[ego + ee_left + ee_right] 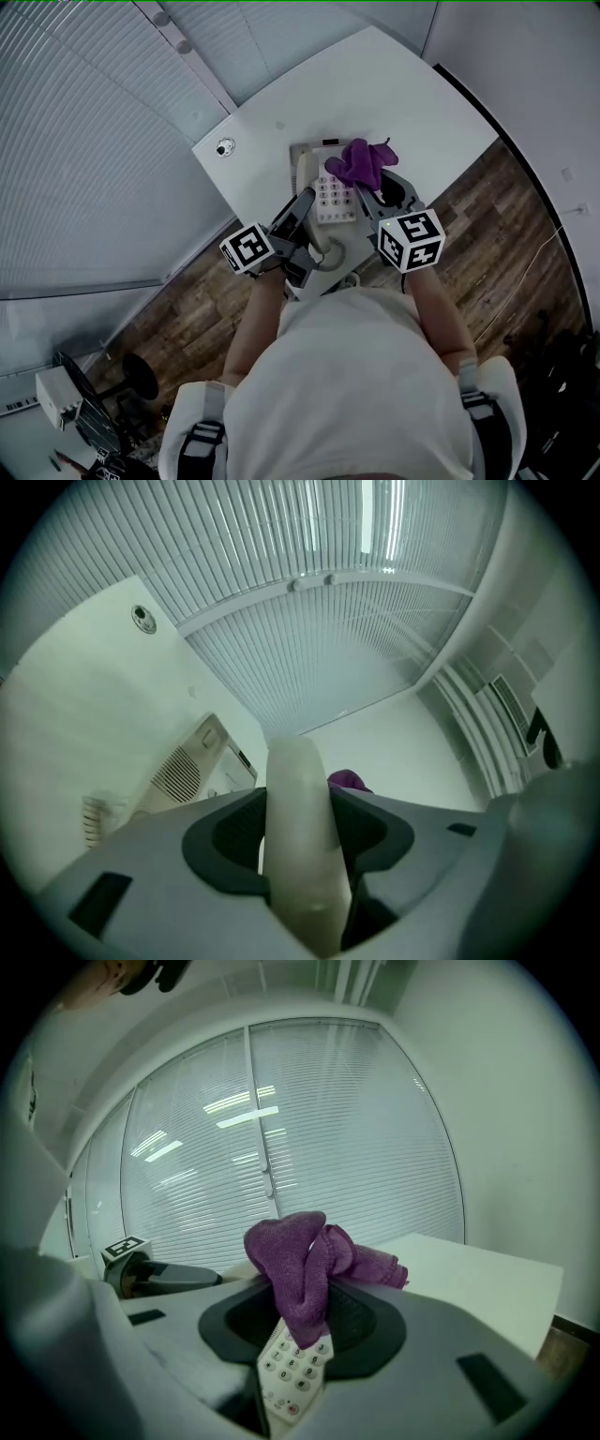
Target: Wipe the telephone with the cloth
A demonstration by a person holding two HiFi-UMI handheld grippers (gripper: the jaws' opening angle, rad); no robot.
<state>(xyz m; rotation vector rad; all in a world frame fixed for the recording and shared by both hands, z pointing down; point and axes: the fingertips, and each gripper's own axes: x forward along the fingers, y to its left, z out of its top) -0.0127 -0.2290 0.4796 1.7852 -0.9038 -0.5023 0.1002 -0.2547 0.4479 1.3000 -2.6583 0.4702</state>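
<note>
While left gripper (298, 808) clamped the rounded cream plastic handset (298, 883), right gripper (305, 1321) pinching purple terry cloth (300, 1260), the handset's smoothness risked slippage.

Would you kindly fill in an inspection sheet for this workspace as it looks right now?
Surface: white table, set against the window.
Job's things: telephone on the table; purple cloth bunched over the top of its keypad; handset off its cradle.
Clutter: one small round fitting near the table's corner.
Grippers: left claw shut on the handset; right claw shut on the purple cloth.
Cables: coiled cord beside the telephone.
Surroundings: slatted blinds; wood floor.
</note>
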